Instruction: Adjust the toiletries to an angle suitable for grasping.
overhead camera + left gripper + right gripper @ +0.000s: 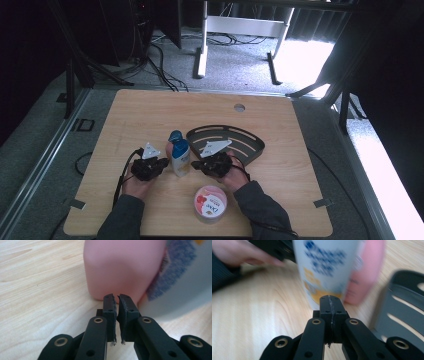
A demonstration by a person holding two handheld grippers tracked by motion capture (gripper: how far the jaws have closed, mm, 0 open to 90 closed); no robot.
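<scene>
At the frame's centre the white bottle [180,159] stands upright on the bench [135,120], flanked by the left gripper [161,165], fingers parted a sliver, and right gripper [196,165], fingers closed empty, seemingly steadying it.

In the left gripper view the pink bottle [117,267] is cut off by the top edge, and the white bottle [185,285] beside it runs out past the top and right edges, its blue print too blurred to read. In the right gripper view the white bottle [327,267] is smeared and loses its top to the frame; its lettering cannot be made out. The grey rack [402,307] there is cut by the right edge. From the high view, the round tin [210,203] carries print too small to read surely.
</scene>
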